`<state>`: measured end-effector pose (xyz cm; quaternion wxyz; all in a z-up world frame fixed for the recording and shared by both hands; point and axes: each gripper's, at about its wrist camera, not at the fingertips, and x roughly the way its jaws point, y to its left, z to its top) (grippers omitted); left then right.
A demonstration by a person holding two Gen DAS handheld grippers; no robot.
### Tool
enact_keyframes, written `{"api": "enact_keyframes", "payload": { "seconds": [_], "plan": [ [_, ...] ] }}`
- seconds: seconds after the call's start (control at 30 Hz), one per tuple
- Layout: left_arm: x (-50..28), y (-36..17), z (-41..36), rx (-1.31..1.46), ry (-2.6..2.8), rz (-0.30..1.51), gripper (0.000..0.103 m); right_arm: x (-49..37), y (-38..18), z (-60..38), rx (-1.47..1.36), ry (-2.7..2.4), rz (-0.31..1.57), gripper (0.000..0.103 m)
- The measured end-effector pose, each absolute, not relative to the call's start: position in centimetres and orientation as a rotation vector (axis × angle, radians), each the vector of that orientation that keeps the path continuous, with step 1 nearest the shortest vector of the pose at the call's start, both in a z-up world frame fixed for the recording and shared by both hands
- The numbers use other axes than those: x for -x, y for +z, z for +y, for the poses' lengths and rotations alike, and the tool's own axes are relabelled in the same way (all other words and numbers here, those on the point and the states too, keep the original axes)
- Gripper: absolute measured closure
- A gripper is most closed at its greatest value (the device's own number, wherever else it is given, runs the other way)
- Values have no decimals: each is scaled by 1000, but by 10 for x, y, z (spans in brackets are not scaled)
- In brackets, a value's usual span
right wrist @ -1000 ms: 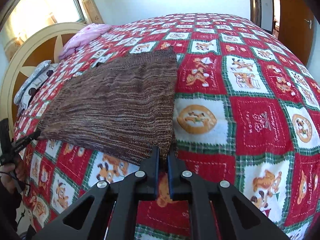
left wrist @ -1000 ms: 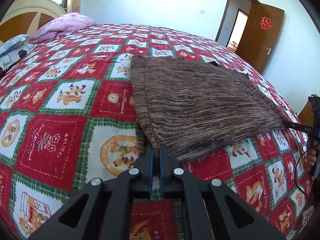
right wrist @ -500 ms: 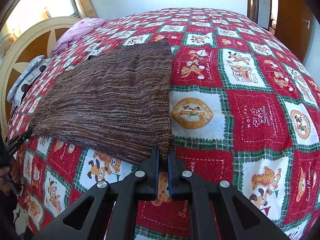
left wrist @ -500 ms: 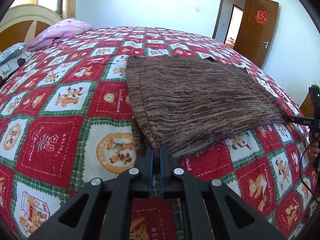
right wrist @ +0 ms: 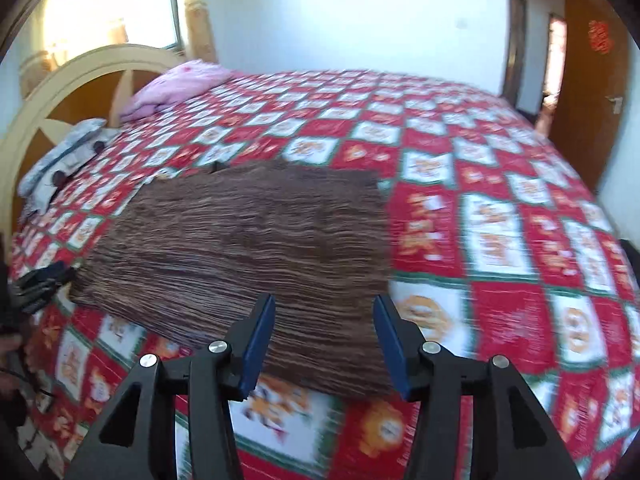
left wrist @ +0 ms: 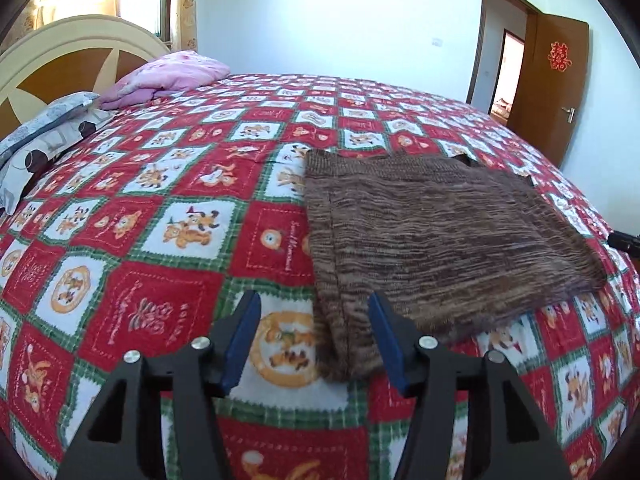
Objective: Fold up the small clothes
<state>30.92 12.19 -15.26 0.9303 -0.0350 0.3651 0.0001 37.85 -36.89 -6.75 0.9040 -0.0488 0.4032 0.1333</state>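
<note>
A brown knitted garment [left wrist: 432, 236] lies flat and folded on the red patterned bedspread [left wrist: 168, 312]. My left gripper [left wrist: 314, 320] is open, its blue pads either side of the garment's near left corner, holding nothing. My right gripper [right wrist: 324, 320] is open above the garment's near right corner [right wrist: 256, 248], also empty. The right gripper's tip shows at the right edge of the left wrist view [left wrist: 624, 240]. The left gripper shows at the left edge of the right wrist view [right wrist: 38, 284]. The right wrist view is blurred.
A pink pillow [left wrist: 168, 76] and a grey patterned pillow [left wrist: 44, 128] lie by the cream and brown headboard [left wrist: 60, 60] at the far left. A brown door [left wrist: 560, 92] stands open at the far right.
Both grippers have opened and let go of the garment's near corners. Both have lifted and drawn back, and the garment now lies flat on the bed.
</note>
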Motion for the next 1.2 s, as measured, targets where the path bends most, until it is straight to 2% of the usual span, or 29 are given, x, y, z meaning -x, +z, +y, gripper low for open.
{"api": "enact_keyframes", "payload": {
  "seconds": [0.07,0.1,0.13,0.17,0.3,0.43,0.53,0.67,0.77,0.8,0.83,0.87,1.2],
  "plan": [
    [-314,-158,117,56,14,768,41,-392,-86,-365,114,251,901,52],
    [-315,-159,115,50,22,772,41,-396,-100,-366,129,230,960,66],
    [-313,-160,115,45,30,774,41,-397,-110,-367,136,219,1010,75],
    [-311,-161,114,39,37,780,41,-395,-119,-370,138,218,1056,76],
    [-300,-167,115,-1,47,769,29,-364,-122,-377,174,248,1057,76],
    [-301,-173,118,27,34,779,28,-356,-116,-379,196,264,1022,76],
    [-302,-173,113,8,38,775,28,-356,-102,-390,101,277,951,74],
    [-298,-174,114,14,33,764,24,-361,-90,-403,23,228,882,61],
    [-299,-175,116,39,27,769,24,-375,-100,-410,-17,210,927,61],
    [-300,-175,117,43,26,770,24,-377,-105,-409,-18,219,954,67],
    [-299,-175,117,44,25,769,24,-375,-108,-409,-14,224,966,78],
    [-298,-174,117,46,27,765,24,-373,-111,-409,-9,227,972,97],
    [-292,-167,139,127,50,758,23,-357,-117,-416,53,223,1003,98]
  ]
}}
